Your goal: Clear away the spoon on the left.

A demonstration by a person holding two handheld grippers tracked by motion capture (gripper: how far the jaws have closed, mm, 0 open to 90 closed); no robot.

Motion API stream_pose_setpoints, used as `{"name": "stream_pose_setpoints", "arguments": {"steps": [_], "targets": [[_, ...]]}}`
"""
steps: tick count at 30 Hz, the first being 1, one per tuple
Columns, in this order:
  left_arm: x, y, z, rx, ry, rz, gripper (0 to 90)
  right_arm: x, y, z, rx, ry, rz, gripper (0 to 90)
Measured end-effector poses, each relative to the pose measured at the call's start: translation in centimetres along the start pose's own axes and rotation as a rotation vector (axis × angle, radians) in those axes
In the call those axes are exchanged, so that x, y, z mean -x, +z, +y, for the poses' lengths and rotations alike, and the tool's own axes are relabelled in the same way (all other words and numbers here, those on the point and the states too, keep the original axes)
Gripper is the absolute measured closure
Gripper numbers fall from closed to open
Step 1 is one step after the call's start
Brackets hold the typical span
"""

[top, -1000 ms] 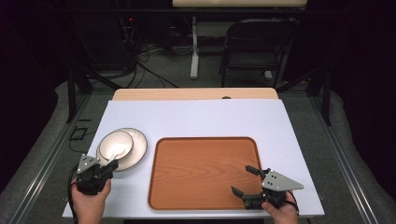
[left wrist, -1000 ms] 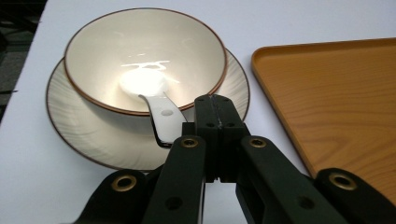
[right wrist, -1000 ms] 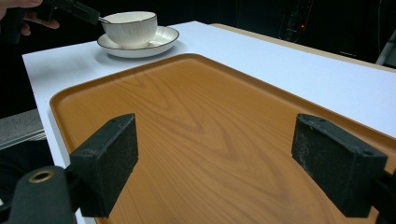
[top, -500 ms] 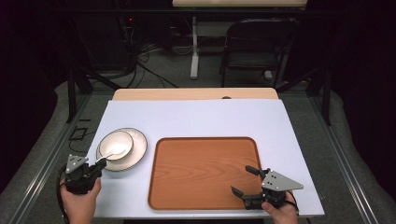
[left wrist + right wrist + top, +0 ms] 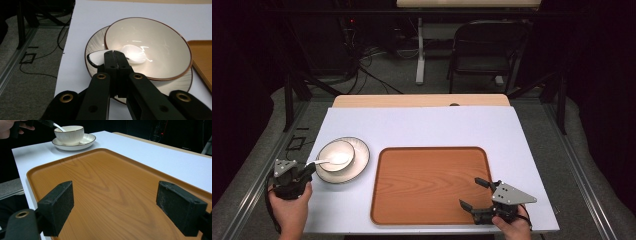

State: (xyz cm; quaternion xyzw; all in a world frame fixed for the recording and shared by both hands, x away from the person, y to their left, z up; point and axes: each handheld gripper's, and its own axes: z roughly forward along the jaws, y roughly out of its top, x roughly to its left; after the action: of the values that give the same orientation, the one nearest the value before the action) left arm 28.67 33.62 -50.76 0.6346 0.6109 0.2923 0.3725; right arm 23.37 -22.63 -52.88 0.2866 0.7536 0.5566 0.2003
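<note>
**Left gripper has slid left, spoon in its jaws**

Since the earlier frame the left gripper (image 5: pixel 307 169) has shifted left, jaws pinching the white spoon's (image 5: pixel 132 53) glossy handle, hiding most of it. Its scoop lies in the cream bowl (image 5: pixel 160 37) on a plate (image 5: pixel 360 161), left of the tray (image 5: pixel 429 185). Right gripper (image 5: pixel 472 194) hovers over the tray, jaws spread.

Lab – black curtains (image 5: pixel 252 75), floor cables (image 5: pixel 367 60), folding chair (image 5: pixel 487 47)
</note>
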Motion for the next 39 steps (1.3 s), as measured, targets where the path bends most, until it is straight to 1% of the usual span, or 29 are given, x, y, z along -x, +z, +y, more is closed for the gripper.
{"name": "stream_pose_setpoints", "arguments": {"steps": [3, 4, 8, 9, 21, 25, 26, 28, 29, 31, 32, 33, 35, 36, 39], "targets": [[-0.4, 0.3, 0.3, 0.006, -0.012, 0.008, 90.0, 0.0, 0.0, 0.0, 0.000, 0.003, 0.001, 14.5], [-0.5, 0.4, 0.4, 0.008, -0.016, 0.004, 90.0, 0.0, 0.0, 0.0, 0.000, 0.003, 0.001, 14.5], [-0.6, 0.8, 0.9, 0.012, -0.013, 0.011, 90.0, 0.0, 0.1, 0.0, -0.002, 0.001, 0.002, 14.5], [-0.6, 0.8, 1.1, 0.009, -0.011, 0.018, 90.0, 0.0, 0.1, 0.0, -0.001, 0.002, 0.001, 14.5], [-1.5, 2.0, 2.0, 0.007, -0.037, 0.037, 90.0, 0.0, 0.1, 0.0, -0.002, 0.003, 0.002, 14.5], [-1.8, 2.2, 2.1, 0.009, -0.060, 0.030, 90.0, 0.0, 0.1, 0.0, -0.003, 0.003, 0.001, 14.5], [-1.8, 2.2, 2.1, 0.015, -0.077, 0.031, 89.6, 0.0, 0.1, -0.1, -0.003, 0.002, 0.001, 14.5], [-2.0, 2.1, 2.2, 0.028, -0.102, 0.025, 82.6, 0.0, 0.1, 0.0, -0.003, 0.002, 0.001, 14.5], [-2.0, 2.0, 2.3, 0.028, -0.113, 0.033, 80.8, 0.0, 0.1, 0.0, -0.003, 0.002, 0.001, 14.5], [-2.1, 1.8, 2.4, 0.029, -0.137, 0.033, 76.3, 0.0, 0.1, -0.1, -0.003, 0.003, 0.000, 14.5], [-2.2, 1.8, 2.5, 0.033, -0.154, 0.025, 71.3, 0.0, 0.1, -0.1, -0.003, 0.004, 0.001, 14.5], [-2.3, 1.7, 2.5, 0.031, -0.161, 0.027, 66.5, 0.0, 0.1, 0.0, -0.003, 0.003, 0.001, 14.5], [-2.5, 1.7, 2.7, 0.038, -0.187, 0.018, 60.9, 0.0, 0.1, 0.0, -0.003, 0.000, 0.002, 14.5], [-2.6, 1.7, 2.7, 0.036, -0.195, 0.010, 58.5, 0.0, 0.1, 0.0, -0.003, 0.000, 0.001, 14.5], [-2.7, 1.9, 2.9, 0.026, -0.216, 0.008, 51.3, 0.0, 0.1, 0.0, -0.004, 0.001, 0.001, 14.6]]}}
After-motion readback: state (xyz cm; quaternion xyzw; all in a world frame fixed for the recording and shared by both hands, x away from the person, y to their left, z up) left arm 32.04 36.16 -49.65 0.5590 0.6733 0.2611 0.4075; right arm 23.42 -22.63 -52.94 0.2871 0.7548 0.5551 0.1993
